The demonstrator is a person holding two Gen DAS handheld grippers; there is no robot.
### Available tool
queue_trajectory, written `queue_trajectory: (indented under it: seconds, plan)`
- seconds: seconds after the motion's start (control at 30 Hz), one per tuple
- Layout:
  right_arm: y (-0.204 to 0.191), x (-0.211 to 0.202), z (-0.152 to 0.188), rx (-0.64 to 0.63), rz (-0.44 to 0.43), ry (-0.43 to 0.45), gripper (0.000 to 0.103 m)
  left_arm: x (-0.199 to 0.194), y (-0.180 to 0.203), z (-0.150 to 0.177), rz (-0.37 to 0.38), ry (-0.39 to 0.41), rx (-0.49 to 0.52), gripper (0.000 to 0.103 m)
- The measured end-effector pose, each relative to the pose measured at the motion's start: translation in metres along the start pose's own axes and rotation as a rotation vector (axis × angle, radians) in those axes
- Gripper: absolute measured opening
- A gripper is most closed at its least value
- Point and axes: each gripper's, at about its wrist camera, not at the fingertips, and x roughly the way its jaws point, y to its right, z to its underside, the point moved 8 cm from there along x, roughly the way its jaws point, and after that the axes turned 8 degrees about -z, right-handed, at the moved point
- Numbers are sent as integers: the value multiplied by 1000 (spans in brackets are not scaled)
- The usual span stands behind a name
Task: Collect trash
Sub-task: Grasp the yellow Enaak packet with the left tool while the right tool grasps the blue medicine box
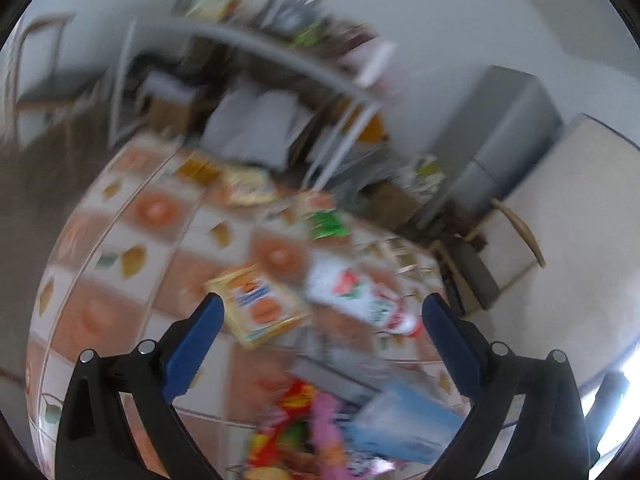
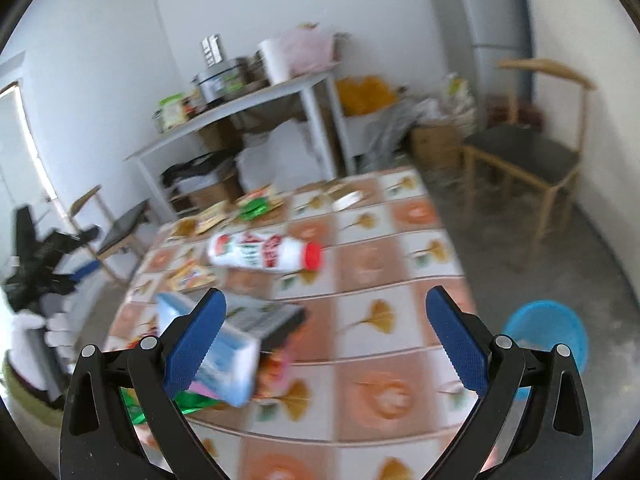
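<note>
Trash lies scattered on a table with an orange-and-white tiled cloth (image 2: pixel 360 364). A white bottle with a red cap (image 2: pixel 264 255) lies on its side at mid-table; it also shows as the white bottle (image 1: pixel 360 292) in the blurred left wrist view. A yellow snack packet (image 1: pixel 260 306) lies just ahead of my left gripper (image 1: pixel 322 308), which is open and holds nothing. A light blue carton (image 2: pixel 224 356) rests beside the left finger of my right gripper (image 2: pixel 326 304), also open and holding nothing. Colourful wrappers (image 1: pixel 296 428) and a green wrapper (image 2: pixel 254 206) lie about.
A blue bucket (image 2: pixel 548 336) stands on the floor right of the table. A wooden chair (image 2: pixel 528 160) is at the far right. A white shelf table (image 2: pixel 240 116) with pots and boxes lines the back wall. A gloved hand (image 2: pixel 52 328) with the other gripper shows at left.
</note>
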Motion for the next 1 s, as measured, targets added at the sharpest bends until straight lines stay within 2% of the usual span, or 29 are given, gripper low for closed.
queue_trajectory:
  seconds: [0.07, 0.17, 0.27, 0.37, 0.6, 0.67, 0.77, 0.87, 1.0]
  plan:
    - [-6, 10, 1, 10, -17, -18, 96, 21, -20, 2, -19, -78, -48, 97]
    - [-12, 21, 2, 29, -37, -43, 96, 53, -39, 6, -9, -179, -108, 97]
    - [-10, 26, 6, 33, -22, -71, 96, 87, -47, 11, -37, -264, -112, 88]
    - [-4, 29, 8, 37, 6, -96, 96, 115, -45, 15, -79, -316, -54, 81]
    - [10, 26, 5, 54, 50, -101, 96, 155, -40, 29, -272, -332, 210, 67]
    - [13, 28, 6, 58, 56, -104, 96, 161, -40, 36, -298, -350, 247, 63]
    - [15, 31, 7, 60, 65, -113, 96, 162, -37, 39, -343, -323, 320, 60]
    - [12, 34, 8, 50, 71, -121, 96, 158, -38, 39, -381, -292, 368, 51]
    - [6, 35, 8, 23, 80, -126, 96, 158, -43, 37, -389, -264, 390, 36]
